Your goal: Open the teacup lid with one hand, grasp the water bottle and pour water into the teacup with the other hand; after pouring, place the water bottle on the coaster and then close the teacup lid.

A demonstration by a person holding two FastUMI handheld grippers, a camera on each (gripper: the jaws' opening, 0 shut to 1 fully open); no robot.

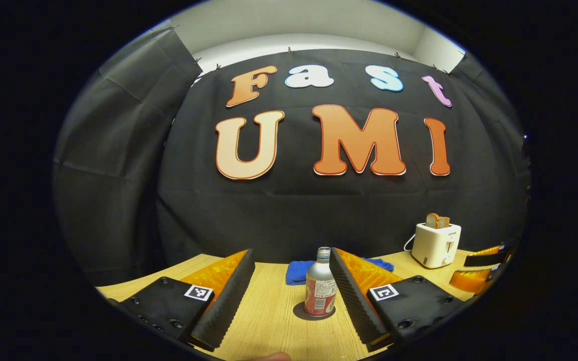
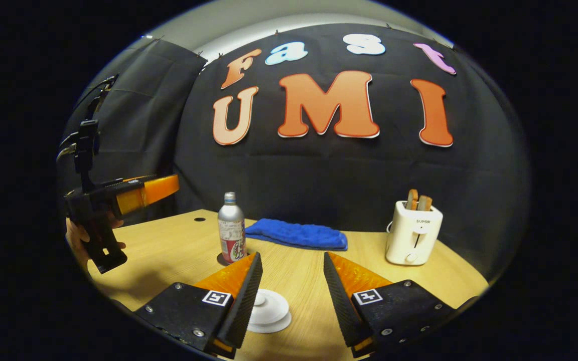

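In the left gripper view the left gripper [image 1: 291, 288] is spread wide and grips nothing; its ribbed pads [image 1: 345, 291] flank the water bottle [image 1: 320, 283] without touching it. The bottle is a slim metal one, silvery on the shoulder and threaded neck, with a red-and-white printed label whose writing is too small to read. It stands upright on a dark round coaster [image 1: 314, 312] on the pale wood-grain table [image 1: 274, 321].

In the right gripper view the right gripper [image 2: 291, 286] is likewise released. Just beside its left finger sits the white teacup lid [image 2: 269, 308], a smooth round disc with a knob, seated on the cup. The bottle [image 2: 232, 228] stands farther back left, with the left gripper [image 2: 146, 193] and a hand [image 2: 81, 240] beyond. A blue nubby towel [image 2: 296, 234] lies at the far edge; a white toaster [image 2: 412, 233] holding bread slices stands far right.
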